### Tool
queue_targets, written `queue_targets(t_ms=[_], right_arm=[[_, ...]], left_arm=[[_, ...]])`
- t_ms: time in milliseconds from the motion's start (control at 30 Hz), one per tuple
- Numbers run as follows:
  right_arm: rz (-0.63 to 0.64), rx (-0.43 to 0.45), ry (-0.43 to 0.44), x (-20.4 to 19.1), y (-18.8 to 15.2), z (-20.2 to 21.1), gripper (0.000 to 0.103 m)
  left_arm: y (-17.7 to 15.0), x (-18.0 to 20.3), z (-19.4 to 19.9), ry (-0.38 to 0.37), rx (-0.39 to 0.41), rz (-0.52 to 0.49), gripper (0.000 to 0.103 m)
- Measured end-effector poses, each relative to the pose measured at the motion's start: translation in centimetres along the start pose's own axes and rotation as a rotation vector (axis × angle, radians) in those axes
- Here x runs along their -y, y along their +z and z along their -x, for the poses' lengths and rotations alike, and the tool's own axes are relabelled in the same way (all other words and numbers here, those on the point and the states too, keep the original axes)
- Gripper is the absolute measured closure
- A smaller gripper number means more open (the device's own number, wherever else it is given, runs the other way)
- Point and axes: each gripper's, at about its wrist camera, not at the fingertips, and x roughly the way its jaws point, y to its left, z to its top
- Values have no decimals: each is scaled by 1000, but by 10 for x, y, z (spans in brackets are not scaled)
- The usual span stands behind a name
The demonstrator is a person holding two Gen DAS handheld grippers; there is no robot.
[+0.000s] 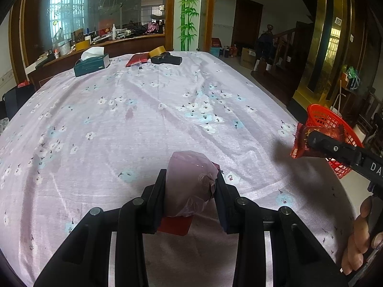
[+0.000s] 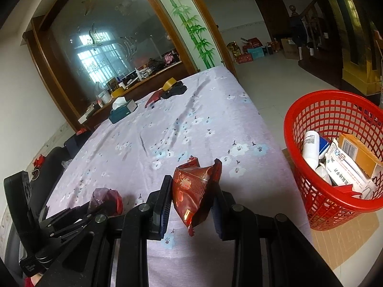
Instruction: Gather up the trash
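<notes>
Hiding red item beneath: pink bag [image 1: 189, 184] in left tongs [image 1: 190, 179].

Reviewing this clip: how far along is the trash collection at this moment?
Done: the red basket beside the table already holds boxes and a white bottle. In hand: the right gripper grips a red snack wrapper, and the left gripper grips a crumpled plastic bag; neither is over the basket. Left: dropping both in. The tissue box looks like no trash.
</notes>
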Motion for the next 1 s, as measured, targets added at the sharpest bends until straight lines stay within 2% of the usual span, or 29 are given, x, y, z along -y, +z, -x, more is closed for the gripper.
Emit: queue_targets(t_ms=[1000], right_arm=[[-30, 28, 4, 12, 10, 28, 70]], left_arm=[[15, 29, 2, -46, 13, -47, 68]])
